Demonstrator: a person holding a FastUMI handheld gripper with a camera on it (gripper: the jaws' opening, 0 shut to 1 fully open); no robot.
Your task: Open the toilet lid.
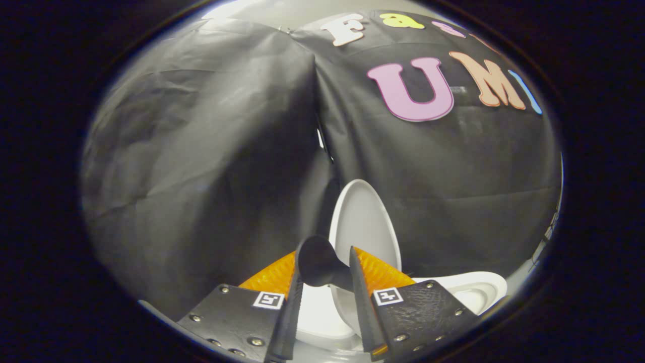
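Nearest the camera, the gripper (325, 297) has its jaws set narrow, and between them sits a dark, funnel-shaped handle (318, 262) with its flared end pointing to the far left. Both fingers (291, 312) seem to press against the handle's narrow stem, though the exact contact is partly hidden by the fingers themselves. Each finger carries a small square marker (268, 300) on its near plate.

Just beyond the jaws stands the toilet lid (364, 222), white and oval, raised nearly upright, its inner face turned toward the camera. The handle appears to be fixed to the lid's near left edge. Below and to the right of the lid lies the white toilet seat (478, 290), flat, with part of the bowl's rim showing between the fingers.

Behind the lid, black cloth (201, 166) hangs as the booth's wall, creased, with a vertical seam running down to just left of the lid's top.
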